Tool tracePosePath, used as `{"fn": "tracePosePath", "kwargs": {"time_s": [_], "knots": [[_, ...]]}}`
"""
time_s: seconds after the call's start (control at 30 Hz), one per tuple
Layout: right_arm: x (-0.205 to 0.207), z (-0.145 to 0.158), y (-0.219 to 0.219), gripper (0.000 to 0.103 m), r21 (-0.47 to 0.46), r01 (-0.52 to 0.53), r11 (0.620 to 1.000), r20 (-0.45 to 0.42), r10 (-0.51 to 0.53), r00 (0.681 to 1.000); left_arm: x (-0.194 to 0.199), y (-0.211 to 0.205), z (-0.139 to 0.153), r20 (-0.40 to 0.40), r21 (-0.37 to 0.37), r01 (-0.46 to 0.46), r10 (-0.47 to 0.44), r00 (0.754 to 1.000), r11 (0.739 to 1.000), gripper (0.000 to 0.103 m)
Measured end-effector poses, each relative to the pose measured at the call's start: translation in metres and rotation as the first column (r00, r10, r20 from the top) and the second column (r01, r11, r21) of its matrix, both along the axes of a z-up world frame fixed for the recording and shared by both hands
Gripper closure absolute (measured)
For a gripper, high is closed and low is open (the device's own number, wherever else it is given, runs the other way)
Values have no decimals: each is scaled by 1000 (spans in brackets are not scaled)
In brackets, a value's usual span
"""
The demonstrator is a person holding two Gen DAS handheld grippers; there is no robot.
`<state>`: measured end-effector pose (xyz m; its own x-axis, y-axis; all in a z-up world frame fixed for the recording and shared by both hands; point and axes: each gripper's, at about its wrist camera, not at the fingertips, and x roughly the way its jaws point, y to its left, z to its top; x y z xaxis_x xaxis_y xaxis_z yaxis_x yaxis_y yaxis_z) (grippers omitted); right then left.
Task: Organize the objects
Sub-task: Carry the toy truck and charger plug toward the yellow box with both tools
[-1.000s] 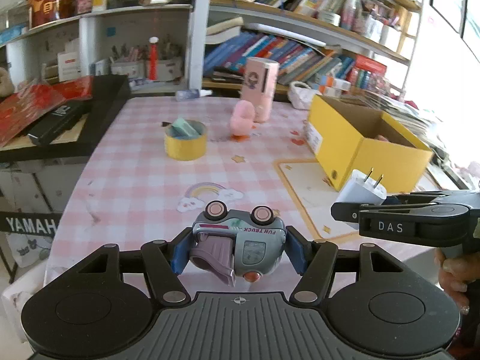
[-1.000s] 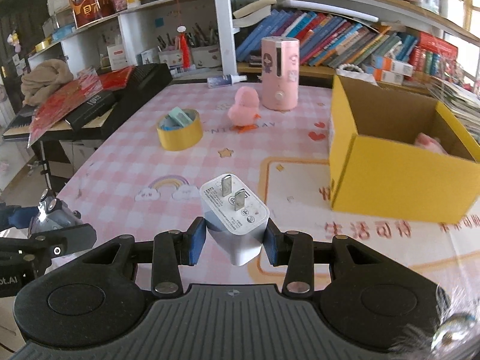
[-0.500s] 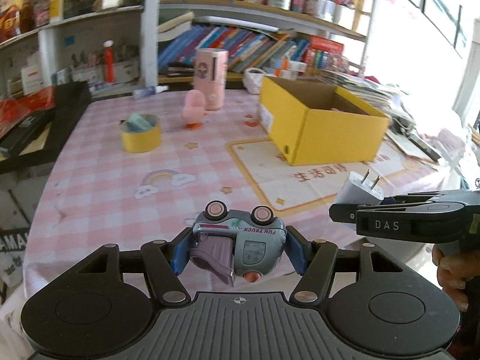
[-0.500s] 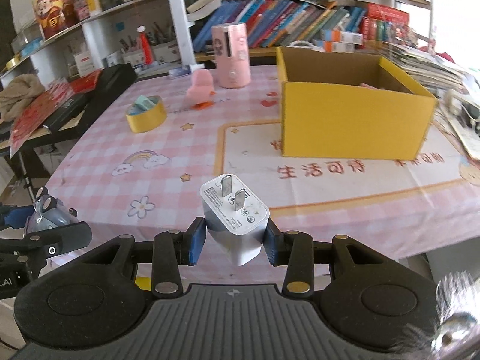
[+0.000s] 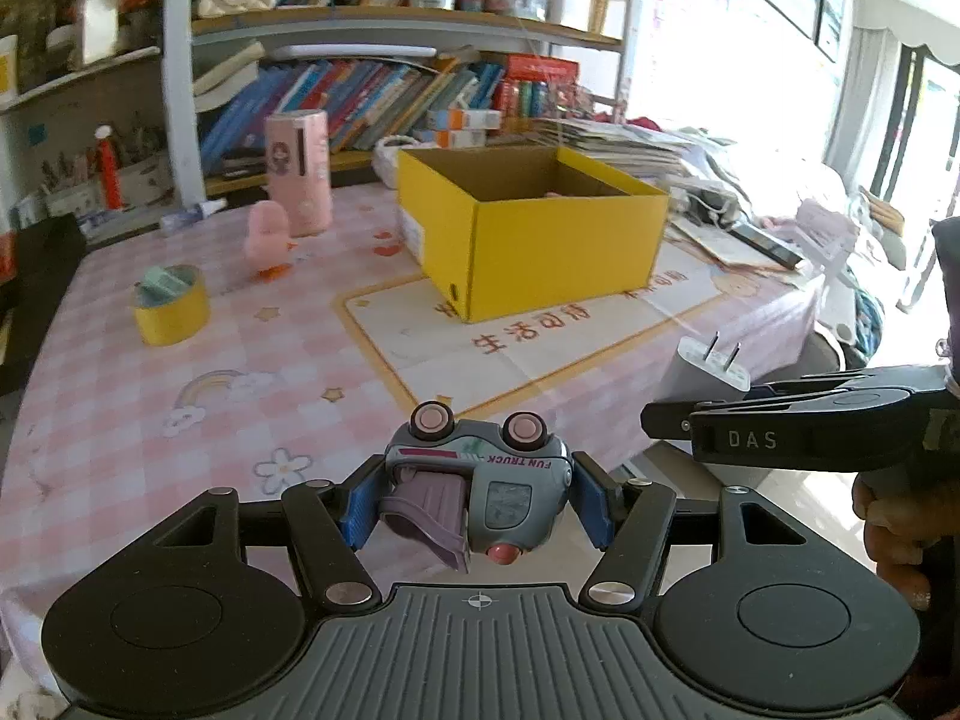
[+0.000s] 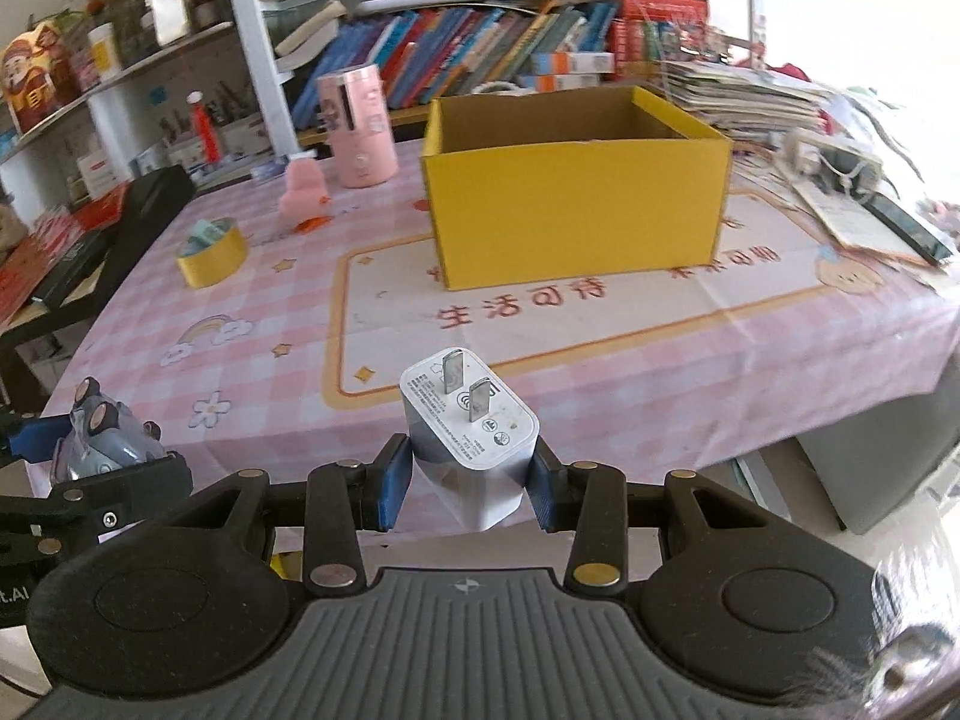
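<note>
Grippers both loaded, yellow box ahead

Left gripper [image 5: 477, 507] pinched a small grey-blue plastic toy truck with pink wheels [image 5: 480, 489] between its blue pads, truck lying on its side, wheels pointing away from the camera, "FUN TRUCK" lettering readable upside down. Right gripper [image 6: 471, 474] clamped a white square wall charger with two metal prongs [image 6: 468, 432], prongs pointing up and away. Both grippers were held off the near edge of the desk [image 6: 600, 372], covered in a pink checked cloth; right one sat to the right of the left one, a hand [image 5: 900, 534] visible on its handle in the left wrist view.

On the desk: open yellow cardboard box [image 6: 576, 192] stood on a cream mat with an orange border [image 6: 540, 324], something pinkish just visible inside in the left view, too small to tell. Left of the box, well apart: yellow tape roll [image 6: 211, 258], pink fluffy chick toy [image 6: 303, 192], pink cylindrical appliance [image 6: 359, 129] upright behind the chick. Bookshelf with tilted books [image 6: 480, 54] ran behind the desk. Stacked papers [image 6: 756, 102] lay right of the box.
</note>
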<state>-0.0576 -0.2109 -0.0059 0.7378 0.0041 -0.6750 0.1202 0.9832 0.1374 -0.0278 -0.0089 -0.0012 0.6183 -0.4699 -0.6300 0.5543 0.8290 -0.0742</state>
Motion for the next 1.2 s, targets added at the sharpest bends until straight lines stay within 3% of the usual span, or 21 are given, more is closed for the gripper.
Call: {"fn": "tracePosePath", "kwargs": {"time_s": [0.57, 1.2], "knots": [[-4, -4, -35, 65, -14, 80, 997, -28, -81, 996, 18, -42, -6, -17, -6, 84, -84, 996, 996, 40], [52, 1, -77, 65, -22, 61, 998, -34, -62, 998, 66, -84, 1, 12, -12, 71, -71, 997, 997, 40]]}}
